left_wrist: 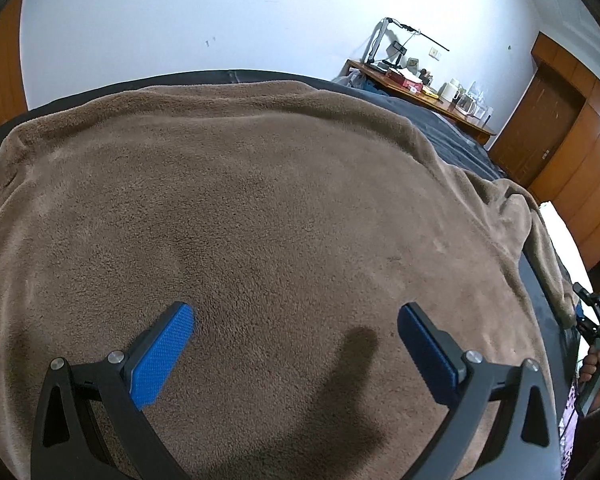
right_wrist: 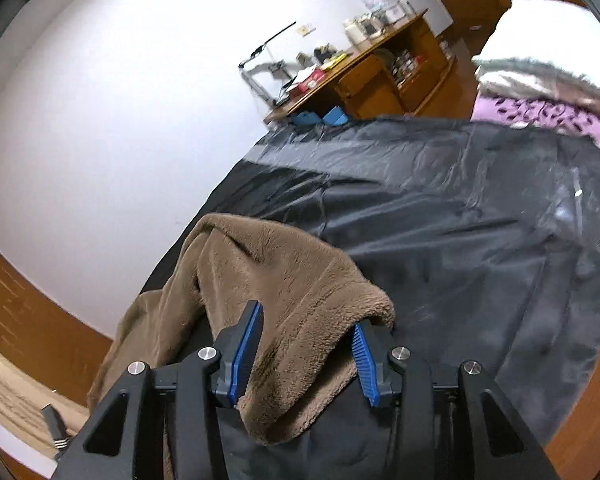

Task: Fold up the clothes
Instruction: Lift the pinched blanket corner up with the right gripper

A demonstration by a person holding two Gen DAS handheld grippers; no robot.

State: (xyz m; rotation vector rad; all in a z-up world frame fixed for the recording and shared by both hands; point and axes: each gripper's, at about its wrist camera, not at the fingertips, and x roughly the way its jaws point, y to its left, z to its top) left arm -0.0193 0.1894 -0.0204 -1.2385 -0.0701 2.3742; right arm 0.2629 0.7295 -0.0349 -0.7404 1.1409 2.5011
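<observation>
Between the right gripper's (right_wrist: 306,356) jaws: bunched edge of the brown fleece garment (right_wrist: 284,280), clamped, lifted off the bed. Left gripper (left_wrist: 296,344) wide open, empty, above the spread fleece. Step: grasping edges; next, left needs a matching grip.

Bright overhead light, soft shadows, fisheye edges, slight blur.

Brown fleece garment (left_wrist: 260,208), black sheet (right_wrist: 440,216), blue fingers (left_wrist: 162,354), purple patterned fabric (right_wrist: 548,114).
</observation>
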